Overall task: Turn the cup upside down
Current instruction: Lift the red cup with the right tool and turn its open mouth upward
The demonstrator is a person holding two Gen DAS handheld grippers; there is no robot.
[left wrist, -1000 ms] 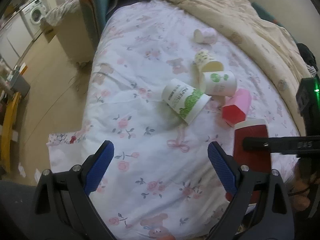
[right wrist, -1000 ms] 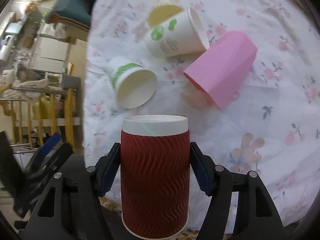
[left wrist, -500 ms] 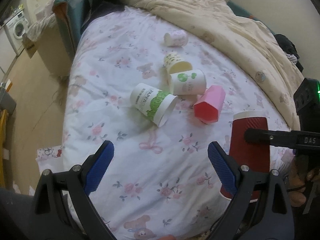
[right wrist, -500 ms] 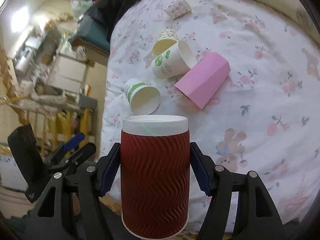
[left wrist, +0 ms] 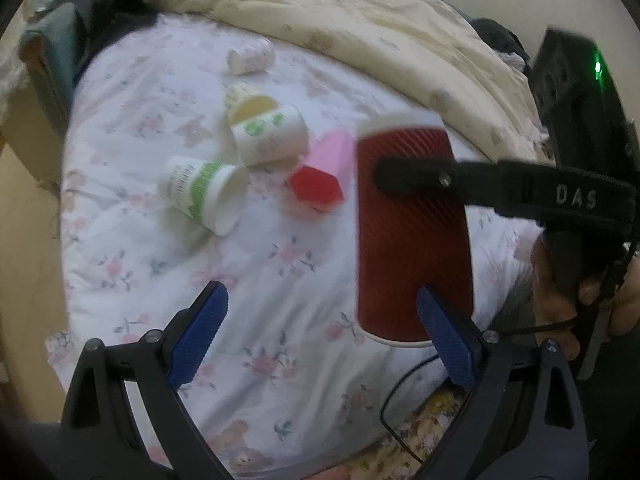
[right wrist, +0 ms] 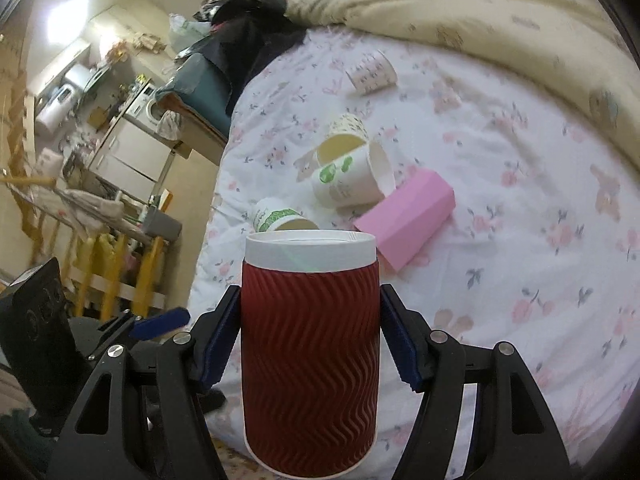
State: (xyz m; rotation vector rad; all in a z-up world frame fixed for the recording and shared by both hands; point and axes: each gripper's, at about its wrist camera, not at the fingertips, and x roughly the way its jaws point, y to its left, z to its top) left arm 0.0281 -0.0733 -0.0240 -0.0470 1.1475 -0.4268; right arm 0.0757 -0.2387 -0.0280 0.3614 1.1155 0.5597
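Floral white bedsheet (right wrist: 520, 208) covers the mattress before us, with a cream quilt (right wrist: 480, 8) bunched along its far edge; on the sheet lie several tipped paper cups and a pink hexagonal carton (right wrist: 408, 216), clustered well apart from our grippers. We hold the red ribbed paper cup with a white band (right wrist: 311, 360) in our right gripper (right wrist: 310, 344); its blue pads (right wrist: 216, 344) press on both sides of the cup's body, clamped mid-height, which we judge gives the firmest hold on the ribbed wall for turning it. Which end of the cup faces forward we cannot tell for certain, though the wider rim seems nearest the camera; the cup is lifted clear of the sheet. From the left wrist view the same cup (left wrist: 412, 232) hangs upright above the bed's near edge, gripped from the side. Our left gripper (left wrist: 320, 328) hovers low over the sheet with its fingers spread wide and nothing between them, seemingly kept back so the right has room. We judge the flip itself is underway or about to be finished by setting the cup down on the sheet; soft bedding could let it topple.
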